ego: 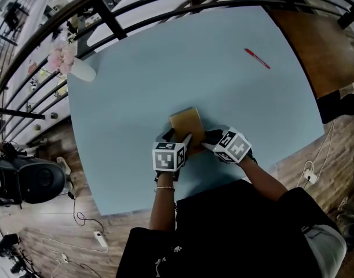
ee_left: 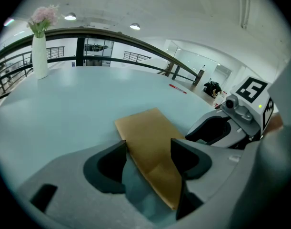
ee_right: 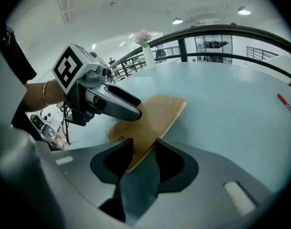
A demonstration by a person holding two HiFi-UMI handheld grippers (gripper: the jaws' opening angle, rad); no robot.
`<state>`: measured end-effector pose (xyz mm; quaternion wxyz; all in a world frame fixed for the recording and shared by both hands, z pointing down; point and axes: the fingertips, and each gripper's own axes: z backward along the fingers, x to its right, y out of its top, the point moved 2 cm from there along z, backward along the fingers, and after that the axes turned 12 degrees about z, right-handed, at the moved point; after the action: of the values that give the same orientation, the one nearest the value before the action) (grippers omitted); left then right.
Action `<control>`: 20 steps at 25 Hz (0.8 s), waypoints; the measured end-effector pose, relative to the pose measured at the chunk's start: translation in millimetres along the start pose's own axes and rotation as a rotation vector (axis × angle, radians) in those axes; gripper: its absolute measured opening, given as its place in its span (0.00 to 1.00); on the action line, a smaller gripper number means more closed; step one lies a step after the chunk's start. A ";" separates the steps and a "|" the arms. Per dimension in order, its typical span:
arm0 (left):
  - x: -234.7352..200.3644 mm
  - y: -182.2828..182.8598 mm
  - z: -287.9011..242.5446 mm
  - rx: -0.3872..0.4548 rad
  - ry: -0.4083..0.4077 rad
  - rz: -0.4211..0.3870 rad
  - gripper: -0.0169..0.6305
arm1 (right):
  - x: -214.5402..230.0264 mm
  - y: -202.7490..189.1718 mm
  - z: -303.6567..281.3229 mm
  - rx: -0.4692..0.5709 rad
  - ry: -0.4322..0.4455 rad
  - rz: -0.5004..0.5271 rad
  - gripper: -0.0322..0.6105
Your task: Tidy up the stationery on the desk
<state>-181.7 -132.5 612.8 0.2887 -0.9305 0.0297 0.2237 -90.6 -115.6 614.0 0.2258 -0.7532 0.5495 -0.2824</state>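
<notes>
A brown kraft notebook (ego: 186,122) lies on the light blue table (ego: 165,68), its near end lifted slightly between both grippers. My left gripper (ego: 178,140) is shut on its near left part; in the left gripper view (ee_left: 149,148) the cover (ee_left: 150,132) fills the gap from jaw to jaw. Shut on the near right corner is my right gripper (ego: 207,139), and in the right gripper view (ee_right: 144,145) the notebook (ee_right: 157,113) wedges between its jaws. A red pen (ego: 257,58) lies far off at the table's right back.
A white vase with pink flowers (ego: 78,67) stands at the table's far left corner. Dark curved railings (ego: 142,4) run behind the table. A brown wooden surface (ego: 324,45) adjoins the right side. Cables and a black device (ego: 26,181) lie on the floor.
</notes>
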 end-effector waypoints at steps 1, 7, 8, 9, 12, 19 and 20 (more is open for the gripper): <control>1.2 -1.2 0.4 -0.001 -0.001 -0.001 0.48 | -0.9 -1.0 1.0 0.002 0.000 -0.002 0.30; 9.7 -10.6 2.8 -0.013 -0.007 -0.017 0.48 | -6.1 -8.7 7.4 -0.009 0.003 -0.005 0.30; 11.3 -12.6 3.1 -0.015 -0.010 -0.022 0.48 | -7.3 -10.1 8.6 -0.013 0.003 -0.005 0.30; 12.8 -14.9 3.4 -0.017 -0.012 -0.028 0.48 | -8.7 -11.5 9.7 -0.016 0.003 -0.004 0.30; 16.4 -20.8 4.0 -0.023 -0.015 -0.035 0.48 | -12.4 -16.6 11.7 -0.020 0.004 -0.005 0.30; 24.9 -32.4 5.7 -0.035 -0.018 -0.056 0.48 | -20.0 -26.8 16.9 -0.016 0.010 -0.022 0.30; 25.7 -33.2 6.2 -0.035 -0.019 -0.059 0.48 | -20.9 -27.3 17.5 -0.017 0.010 -0.023 0.30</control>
<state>-155.0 -99.6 614.5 0.2791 -0.9337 -0.0044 0.2244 -64.7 -87.0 615.1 0.2134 -0.7598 0.5444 -0.2842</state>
